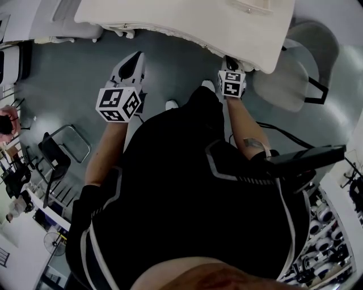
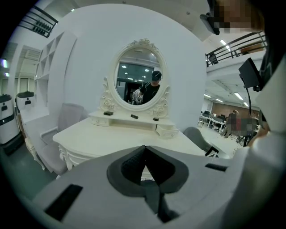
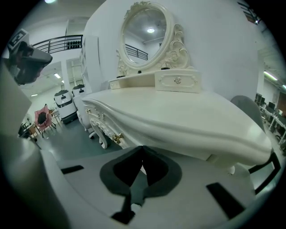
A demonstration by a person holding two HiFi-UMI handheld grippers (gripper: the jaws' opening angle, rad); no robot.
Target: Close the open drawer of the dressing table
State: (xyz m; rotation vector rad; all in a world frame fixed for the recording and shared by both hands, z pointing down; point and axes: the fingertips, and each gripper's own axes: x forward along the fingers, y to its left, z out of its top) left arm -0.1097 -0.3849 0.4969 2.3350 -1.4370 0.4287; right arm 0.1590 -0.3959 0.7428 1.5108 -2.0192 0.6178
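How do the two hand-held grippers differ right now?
The left gripper hovers over the floor, short of the dressing table; the right gripper is up at the table's front edge. The left gripper is held higher, looking down on the table's top, while the right gripper sits about level with that edge. Both have jaws together, holding nothing.
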